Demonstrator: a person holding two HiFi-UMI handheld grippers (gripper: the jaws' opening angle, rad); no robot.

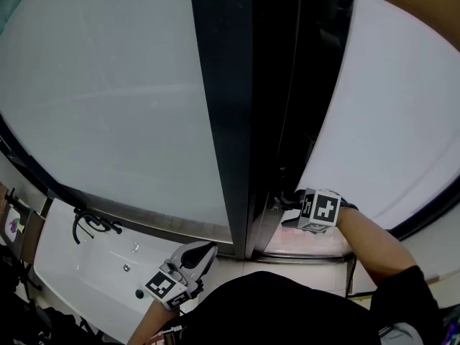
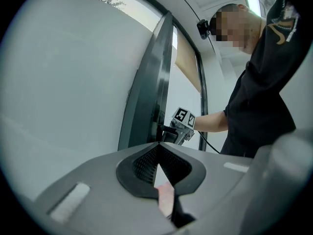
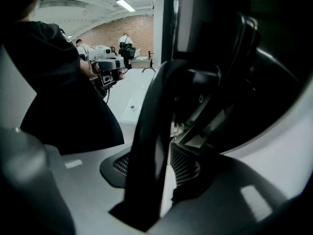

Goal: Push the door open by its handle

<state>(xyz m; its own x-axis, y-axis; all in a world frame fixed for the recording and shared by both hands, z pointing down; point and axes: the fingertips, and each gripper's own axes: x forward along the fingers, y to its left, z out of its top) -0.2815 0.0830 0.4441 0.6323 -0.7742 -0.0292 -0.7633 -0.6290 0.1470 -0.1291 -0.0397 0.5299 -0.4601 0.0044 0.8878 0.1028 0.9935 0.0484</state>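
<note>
Clearance is left beside the black curved door handle (image 3: 149, 131), between parted jaws of the right gripper (image 3: 159, 155) (left gripper (image 2: 159, 146) clenched, empty, well apart).

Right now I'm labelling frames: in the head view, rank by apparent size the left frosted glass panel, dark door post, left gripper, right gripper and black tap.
1. left frosted glass panel
2. dark door post
3. left gripper and right gripper, about alike, unranked
4. black tap
</note>
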